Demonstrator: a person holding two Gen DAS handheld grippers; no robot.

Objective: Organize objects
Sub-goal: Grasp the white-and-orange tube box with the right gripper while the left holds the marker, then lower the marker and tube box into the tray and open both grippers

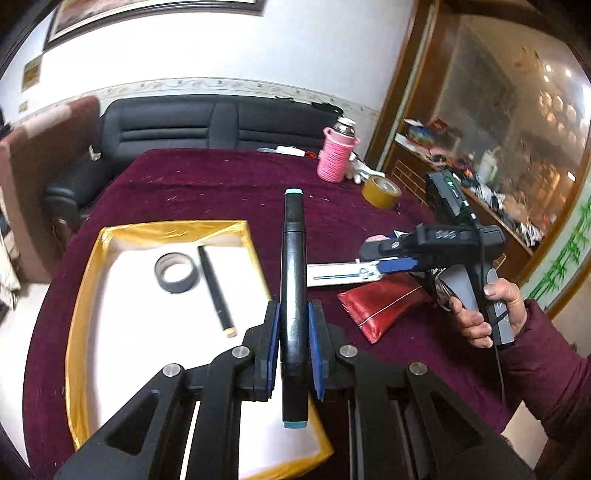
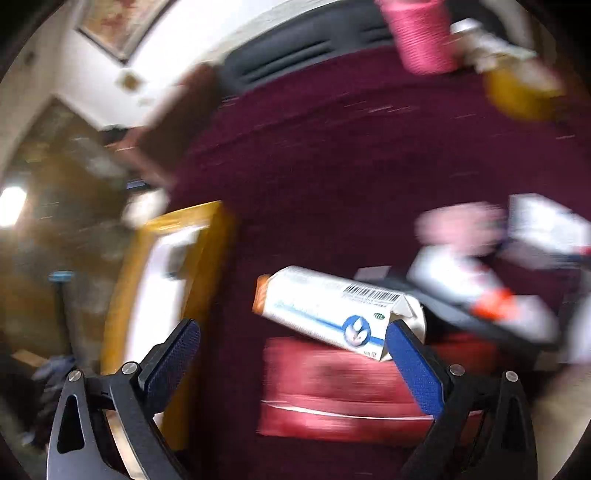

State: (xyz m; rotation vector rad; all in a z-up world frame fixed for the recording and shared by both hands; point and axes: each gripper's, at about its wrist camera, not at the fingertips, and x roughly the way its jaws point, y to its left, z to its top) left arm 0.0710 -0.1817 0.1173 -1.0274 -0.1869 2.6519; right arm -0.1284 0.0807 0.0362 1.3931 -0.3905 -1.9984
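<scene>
A dark maroon velvet cloth (image 1: pixel 221 184) covers the counter, flecked with pale lint. On its near left lies a shallow tray (image 1: pixel 83 295) with a gold foil rim and a white floor; inside it rest a roll of black tape (image 1: pixel 176 273) and, just to its right, a slim black pen (image 1: pixel 216 291) with a cream tip, the two apart.

The left tongs (image 1: pixel 294 343) are closed on a black marker (image 1: pixel 293 295) with teal caps at both ends, gripping its lower half between the blue pads; the marker points away over the tray's right rim.

To the right, the right tongs (image 1: pixel 369 269) are held by a hand (image 1: pixel 487 314) in a maroon sleeve. In the right wrist view they stand wide open, with a white and blue box (image 2: pixel 332 310) touching the right pad (image 2: pixel 413 369) while the left pad stands clear of it. The box sits above a red pouch (image 1: pixel 380 302) lying flat on the cloth.

At the far right of the counter stand a flask in a pink knitted sleeve (image 1: pixel 336 157) and, nearer, a roll of yellow-brown tape (image 1: pixel 380 192). Beyond the far edge sits a black leather sofa (image 1: pixel 207 125) against a white wall with a patterned border and a framed picture (image 1: pixel 147 14). A wooden cabinet (image 1: pixel 461 166) with cluttered shelves fills the right side of the room. The right wrist view is heavily blurred.
</scene>
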